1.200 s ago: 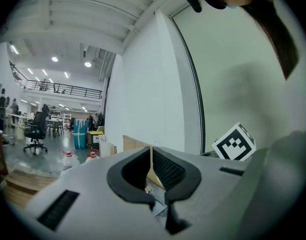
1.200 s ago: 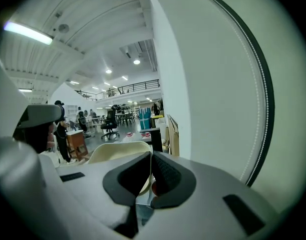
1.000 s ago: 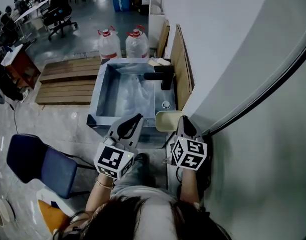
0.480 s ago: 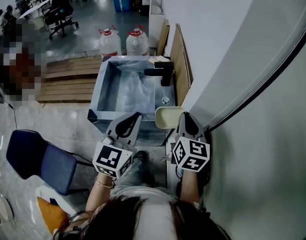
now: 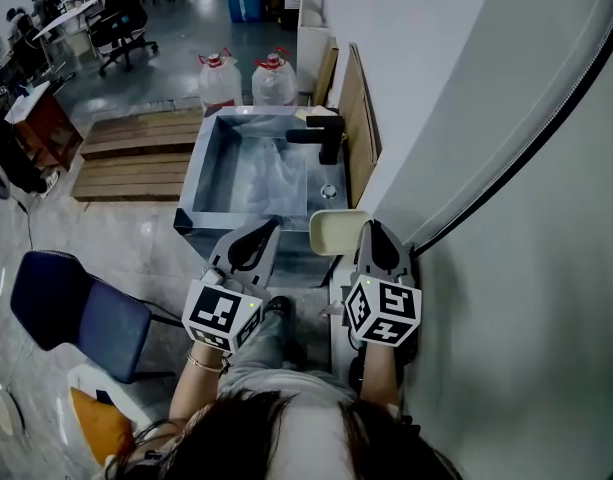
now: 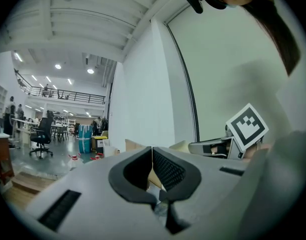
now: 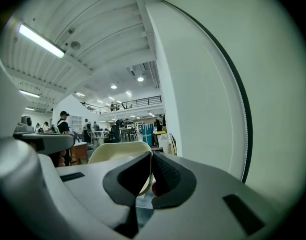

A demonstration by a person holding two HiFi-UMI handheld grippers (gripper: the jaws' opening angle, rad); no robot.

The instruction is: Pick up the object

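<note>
Wall, white, fills the right of the head view. Metal sink stands against it, black faucet at the far right corner. Wooden pallet lies left of the sink; blue chair nearer, on the floor. Two water jugs stand behind the sink. Cream dish sits at the sink's near right corner, just beside the right gripper. Right gripper jaws together; the dish rim seems to lie just past the tips, not between them. Left gripper over the sink's near edge, jaws together, nothing held.
</note>
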